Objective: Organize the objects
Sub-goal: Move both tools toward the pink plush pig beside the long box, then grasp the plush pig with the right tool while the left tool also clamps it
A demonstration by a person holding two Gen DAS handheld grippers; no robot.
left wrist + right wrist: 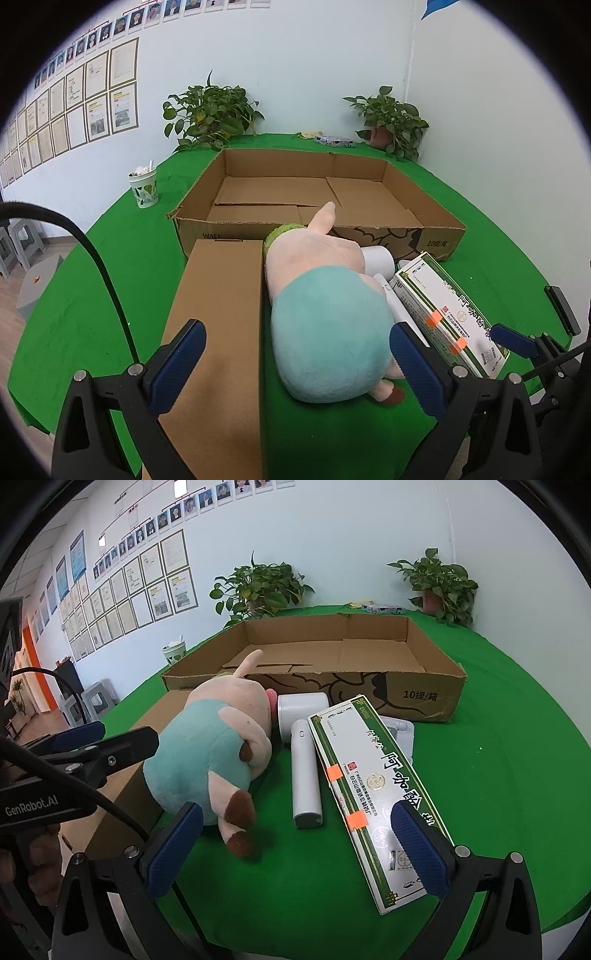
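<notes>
Objects wait on a green-covered bench (92,295), not yet sorted. At the far middle sits a wide, shallow cardboard tray (424,206), open and holding nothing. Just in front of it lies a cluster of things. A plush toy (325,317) in pink and teal lies on its side. To its left, touching it, is a closed brown carton (221,314). To its right are a white cylinder (303,712), a white stick-shaped device (306,775), and a long green-and-white printed box (373,794) that rests at a tilt across something white behind it.

The left gripper (299,369) hovers near the toy's teal end, jaws wide apart and holding nothing. The right gripper (301,847) hovers over the near end of the stick device and the printed box, jaws also wide apart and holding nothing.

Judging by this, the work is at its first pick. The next move likely calls for lowering one gripper around an item, closing on it, and carrying it to the tray. The soft toy may squash under the grip.
</notes>
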